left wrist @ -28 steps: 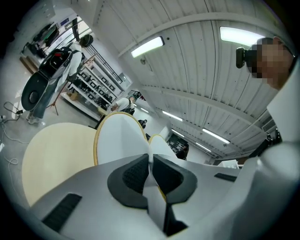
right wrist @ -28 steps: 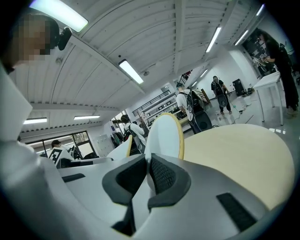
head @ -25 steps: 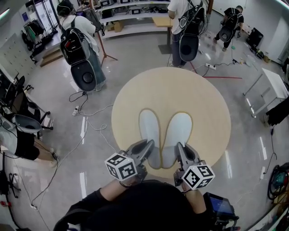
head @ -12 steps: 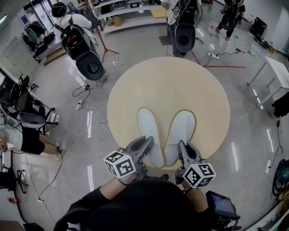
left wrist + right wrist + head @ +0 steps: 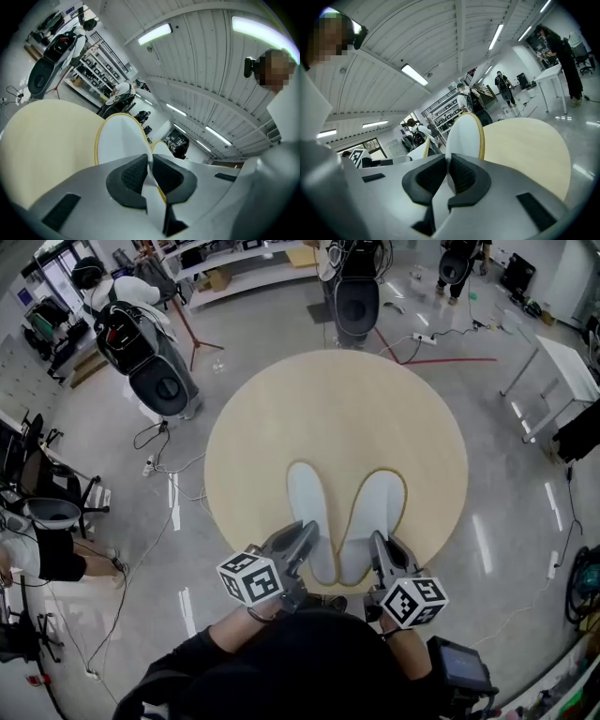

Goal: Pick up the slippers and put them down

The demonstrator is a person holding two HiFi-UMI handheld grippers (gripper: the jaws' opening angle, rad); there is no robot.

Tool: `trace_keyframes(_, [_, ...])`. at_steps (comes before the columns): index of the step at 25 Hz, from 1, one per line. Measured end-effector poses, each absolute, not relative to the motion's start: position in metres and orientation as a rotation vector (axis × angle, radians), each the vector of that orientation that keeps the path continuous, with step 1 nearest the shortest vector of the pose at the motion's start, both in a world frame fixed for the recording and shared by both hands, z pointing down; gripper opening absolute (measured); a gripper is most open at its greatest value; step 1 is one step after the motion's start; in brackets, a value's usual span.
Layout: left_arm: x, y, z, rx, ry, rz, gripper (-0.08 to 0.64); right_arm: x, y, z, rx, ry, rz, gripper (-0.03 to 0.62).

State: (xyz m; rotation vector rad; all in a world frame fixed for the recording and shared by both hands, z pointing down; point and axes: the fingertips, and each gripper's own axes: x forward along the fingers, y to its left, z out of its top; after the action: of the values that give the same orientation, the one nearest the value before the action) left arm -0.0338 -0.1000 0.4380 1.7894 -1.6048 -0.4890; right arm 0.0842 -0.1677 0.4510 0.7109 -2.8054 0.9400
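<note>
Two pale slippers with yellow edging are held side by side over the near part of a round beige table (image 5: pixel 356 418). My left gripper (image 5: pixel 305 542) is shut on the heel end of the left slipper (image 5: pixel 309 512), whose sole (image 5: pixel 119 136) rises in front of the jaws in the left gripper view. My right gripper (image 5: pixel 377 549) is shut on the heel end of the right slipper (image 5: pixel 372 512), whose sole (image 5: pixel 464 136) stands beyond the dark pads (image 5: pixel 461 176). Whether the slippers touch the tabletop cannot be told.
People with round dark backpack rigs stand beyond the table at the left (image 5: pixel 141 343) and at the top (image 5: pixel 352 287). Cables (image 5: pixel 178 465) lie on the glossy floor. A white table (image 5: pixel 562 362) stands at the right, chairs (image 5: pixel 47 502) at the left.
Both grippers and the slippers have moved toward the near edge of the table, keeping their grip. The view has shifted, so the table sits higher and further left in the frame.
</note>
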Motion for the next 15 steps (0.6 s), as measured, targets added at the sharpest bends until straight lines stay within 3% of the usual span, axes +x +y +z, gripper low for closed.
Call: trace_keyframes(15, [-0.08,-0.161,0.47,1.846,-1.348,-0.575,0.032,0.064,-0.218,0.471,1.029,-2.603,0.889,0.032])
